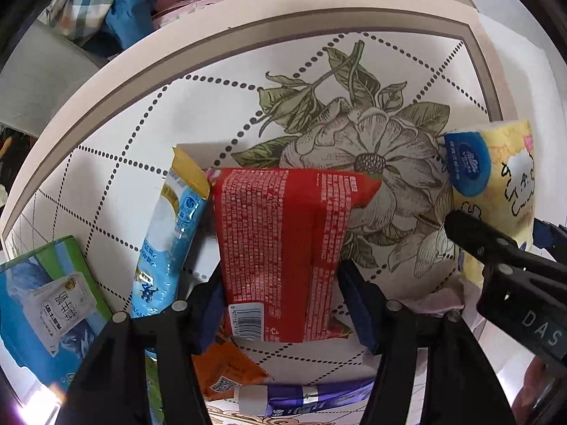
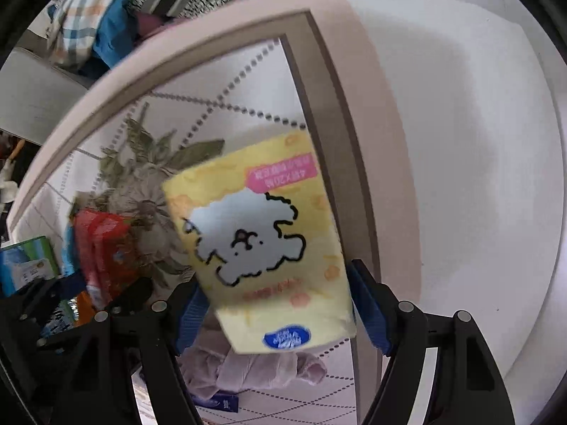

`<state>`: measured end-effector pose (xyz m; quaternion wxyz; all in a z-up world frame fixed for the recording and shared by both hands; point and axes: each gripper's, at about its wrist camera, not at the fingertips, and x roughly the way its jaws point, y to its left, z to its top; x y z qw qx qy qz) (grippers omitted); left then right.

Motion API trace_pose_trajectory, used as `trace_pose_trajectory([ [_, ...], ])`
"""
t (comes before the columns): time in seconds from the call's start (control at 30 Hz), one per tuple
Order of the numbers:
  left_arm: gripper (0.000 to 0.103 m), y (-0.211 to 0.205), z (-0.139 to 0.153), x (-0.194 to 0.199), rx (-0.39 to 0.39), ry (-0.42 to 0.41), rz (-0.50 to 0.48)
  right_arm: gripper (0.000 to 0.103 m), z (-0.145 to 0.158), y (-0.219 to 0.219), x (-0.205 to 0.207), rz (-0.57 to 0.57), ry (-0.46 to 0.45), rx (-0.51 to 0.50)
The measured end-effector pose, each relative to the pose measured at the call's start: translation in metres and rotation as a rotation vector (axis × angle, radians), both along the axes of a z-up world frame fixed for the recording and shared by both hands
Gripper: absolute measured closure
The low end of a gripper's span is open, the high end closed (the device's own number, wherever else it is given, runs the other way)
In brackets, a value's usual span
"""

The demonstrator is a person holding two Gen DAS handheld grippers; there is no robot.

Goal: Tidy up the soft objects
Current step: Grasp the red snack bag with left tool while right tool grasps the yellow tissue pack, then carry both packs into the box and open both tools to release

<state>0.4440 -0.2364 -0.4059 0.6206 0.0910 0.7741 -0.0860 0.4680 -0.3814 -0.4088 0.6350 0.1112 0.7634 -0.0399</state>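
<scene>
The left gripper (image 1: 280, 304) holds the red pack (image 1: 283, 255) between its pads, above the table (image 1: 198, 120); packs crowd its left side. The right gripper (image 2: 280, 315) holds the yellow tissue pack (image 2: 262, 241) close to the table's right edge, over a crumpled cloth (image 2: 255, 372).

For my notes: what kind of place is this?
Probably a home living room: a flower-printed tabletop, a heap of plaid and blue fabrics behind it, and household soft packs like the yellow tissue pack.
</scene>
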Motion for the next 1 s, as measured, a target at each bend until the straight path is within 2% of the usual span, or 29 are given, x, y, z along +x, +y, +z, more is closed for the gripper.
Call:
trace_pose_trajectory([
  [0.07,0.047,-0.001,0.0,0.005,-0.001,-0.005,0.003,0.027,0.0,0.003,0.001,0.013,-0.013,-0.031],
  [0.13,0.053,0.016,0.004,0.011,-0.008,-0.019,0.006,0.029,-0.001,0.007,0.001,0.028,-0.012,-0.06],
  [0.23,0.055,0.018,0.006,0.013,-0.009,-0.024,0.009,0.032,-0.002,0.013,0.001,0.06,-0.01,-0.107],
  [0.4,0.06,0.018,0.017,0.011,-0.019,-0.051,0.024,0.034,0.0,0.011,0.002,0.04,-0.008,-0.106],
  [0.5,0.06,0.02,0.038,0.004,-0.067,-0.084,0.044,0.035,0.014,0.012,-0.003,0.012,-0.033,-0.089],
  [0.63,0.06,0.025,0.08,-0.007,-0.142,-0.142,0.063,0.035,0.059,0.003,-0.018,-0.016,-0.116,-0.049],
  [0.77,0.06,0.048,0.13,-0.025,-0.237,-0.198,0.093,0.035,0.111,0.01,-0.038,-0.014,-0.199,-0.025],
  [0.87,0.06,0.078,0.173,-0.044,-0.29,-0.263,0.105,0.035,0.148,0.025,-0.055,-0.003,-0.253,-0.007],
  [1.0,0.06,0.13,0.208,-0.068,-0.316,-0.314,0.136,0.035,0.19,0.059,-0.077,-0.001,-0.308,0.048],
])
